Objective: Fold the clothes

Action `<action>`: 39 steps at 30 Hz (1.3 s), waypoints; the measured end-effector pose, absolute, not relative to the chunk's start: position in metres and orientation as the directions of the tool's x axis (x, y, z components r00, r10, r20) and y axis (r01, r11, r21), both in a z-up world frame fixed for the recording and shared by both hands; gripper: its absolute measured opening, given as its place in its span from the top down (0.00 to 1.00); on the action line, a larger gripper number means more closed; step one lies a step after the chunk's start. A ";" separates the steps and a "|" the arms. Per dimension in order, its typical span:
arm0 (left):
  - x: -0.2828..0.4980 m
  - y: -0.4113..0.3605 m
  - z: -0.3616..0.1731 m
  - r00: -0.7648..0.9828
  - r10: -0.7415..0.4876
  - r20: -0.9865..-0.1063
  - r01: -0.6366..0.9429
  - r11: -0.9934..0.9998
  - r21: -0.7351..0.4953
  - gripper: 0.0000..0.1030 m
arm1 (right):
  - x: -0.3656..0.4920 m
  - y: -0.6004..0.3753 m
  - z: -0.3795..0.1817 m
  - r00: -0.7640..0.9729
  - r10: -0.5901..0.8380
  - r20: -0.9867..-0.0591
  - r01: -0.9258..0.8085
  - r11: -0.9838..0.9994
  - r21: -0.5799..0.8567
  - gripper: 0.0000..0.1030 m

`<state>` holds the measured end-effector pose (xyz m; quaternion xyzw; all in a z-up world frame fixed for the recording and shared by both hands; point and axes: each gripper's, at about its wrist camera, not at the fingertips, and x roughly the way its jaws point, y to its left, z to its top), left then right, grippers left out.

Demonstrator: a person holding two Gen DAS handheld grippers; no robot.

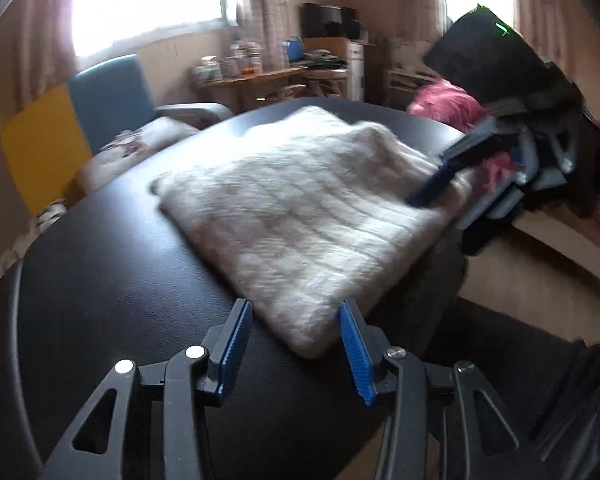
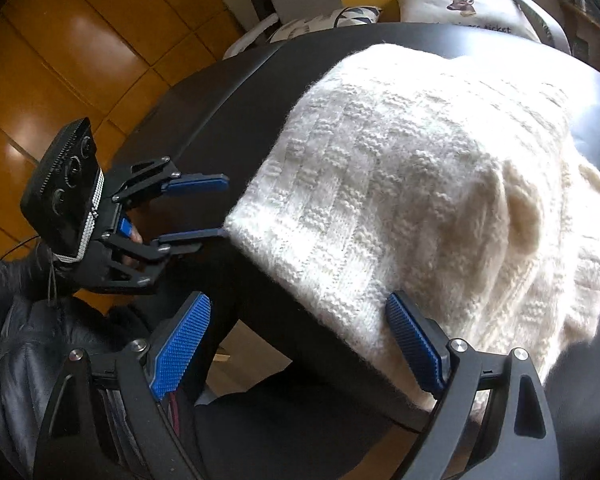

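Note:
A cream knitted sweater [image 1: 300, 208] lies folded on the round black table [image 1: 112, 280]. In the left wrist view my left gripper [image 1: 294, 314] is open, and the sweater's near corner lies between its blue pads. My right gripper [image 1: 434, 176] hovers open over the sweater's right edge. In the right wrist view the sweater [image 2: 400, 184] fills the table [image 2: 220, 100]. My right gripper [image 2: 296, 308] stands open at its near hem, one pad above the knit and the other off the table rim. The left gripper [image 2: 222, 206] is open at the sweater's left corner.
A blue and yellow armchair [image 1: 108, 96] with cushions stands beyond the table. A cluttered wooden table [image 1: 256, 76] lines the back wall. Pink cloth [image 1: 448, 104] and a cardboard box [image 1: 540, 276] sit at the right. Wooden floor [image 2: 80, 40] lies below. A dark jacket [image 2: 24, 340] is close.

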<state>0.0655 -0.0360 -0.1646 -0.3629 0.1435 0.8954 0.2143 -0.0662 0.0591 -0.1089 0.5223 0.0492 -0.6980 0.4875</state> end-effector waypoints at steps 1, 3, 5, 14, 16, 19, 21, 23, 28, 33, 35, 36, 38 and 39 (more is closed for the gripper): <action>0.067 -0.031 -0.166 -0.645 0.280 -0.711 -0.504 -0.856 0.120 0.55 | -0.069 0.058 -0.109 0.015 -0.631 -0.776 0.727 -0.525 0.442 0.11; 0.074 -0.028 -0.168 -0.651 0.256 -0.715 -0.507 -0.847 0.158 0.55 | -0.075 0.055 -0.109 0.004 -0.635 -0.773 0.718 -0.536 0.444 0.11; 0.073 -0.026 -0.172 -0.663 0.222 -0.715 -0.481 -0.858 0.180 0.55 | -0.080 0.052 -0.109 -0.007 -0.638 -0.770 0.708 -0.547 0.447 0.11; 0.075 -0.036 -0.175 -0.733 0.168 -0.660 -0.334 -0.933 0.133 0.88 | -0.030 0.031 -0.127 -0.062 -0.638 -0.768 0.714 -0.566 0.412 0.11; 0.081 -0.038 -0.169 -0.758 0.168 -0.630 -0.321 -0.937 0.138 0.90 | -0.028 0.024 -0.129 -0.074 -0.627 -0.776 0.721 -0.571 0.393 0.11; 0.084 -0.046 -0.164 -0.779 0.138 -0.611 -0.278 -0.950 0.140 0.91 | -0.021 0.022 -0.124 -0.068 -0.635 -0.769 0.745 -0.545 0.384 0.11; 0.081 -0.052 -0.171 -0.758 0.127 -0.640 -0.267 -0.955 0.126 0.91 | -0.021 0.007 -0.137 -0.059 -0.607 -0.792 0.743 -0.557 0.372 0.11; 0.084 -0.053 -0.179 -0.737 0.137 -0.662 -0.283 -0.952 0.119 0.91 | -0.019 0.000 -0.143 -0.070 -0.615 -0.786 0.746 -0.556 0.368 0.11; 0.091 -0.063 -0.182 -0.714 0.147 -0.685 -0.279 -0.956 0.086 0.89 | -0.018 -0.003 -0.144 -0.078 -0.625 -0.776 0.745 -0.555 0.372 0.09; 0.099 -0.093 -0.155 -0.727 0.260 -0.635 -0.244 -0.963 -0.116 0.85 | -0.014 -0.023 -0.123 -0.071 -0.604 -0.794 0.774 -0.536 0.339 0.09; 0.088 -0.085 -0.158 -0.711 0.271 -0.649 -0.263 -0.958 -0.111 0.82 | -0.015 -0.030 -0.109 -0.100 -0.614 -0.783 0.792 -0.525 0.311 0.09; 0.083 -0.081 -0.160 -0.703 0.275 -0.656 -0.273 -0.956 -0.109 0.82 | -0.015 -0.034 -0.103 -0.116 -0.621 -0.776 0.802 -0.519 0.296 0.09; 0.071 -0.073 -0.163 -0.686 0.285 -0.670 -0.293 -0.950 -0.104 0.82 | -0.021 -0.044 -0.095 -0.148 -0.626 -0.766 0.805 -0.526 0.273 0.09; 0.066 -0.069 -0.165 -0.677 0.290 -0.676 -0.303 -0.948 -0.102 0.82 | -0.028 -0.051 -0.095 -0.165 -0.622 -0.765 0.796 -0.542 0.268 0.09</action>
